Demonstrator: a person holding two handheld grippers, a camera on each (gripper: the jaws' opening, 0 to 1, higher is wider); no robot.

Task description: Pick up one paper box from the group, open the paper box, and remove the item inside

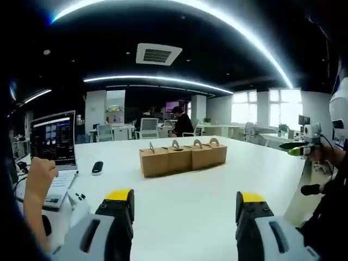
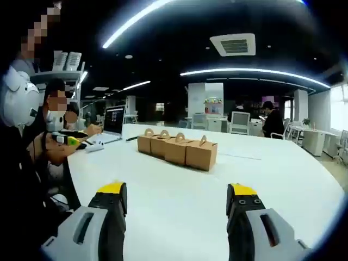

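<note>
Several brown paper boxes (image 1: 182,157) with loop handles stand in a tight row on the white table (image 1: 185,217). In the right gripper view the same row of boxes (image 2: 178,149) runs from left to right, the nearest box (image 2: 201,154) at the right end. My left gripper (image 1: 185,205) is open, its yellow-tipped jaws wide apart over the table, well short of the boxes. My right gripper (image 2: 176,198) is likewise open and holds nothing, some way in front of the row.
An open laptop (image 1: 53,144) sits at the table's left with a person's hand (image 1: 38,179) on it, and a dark mouse (image 1: 97,168) lies beside it. Seated people (image 2: 54,125) are at the left of the right gripper view. Office chairs stand beyond the table.
</note>
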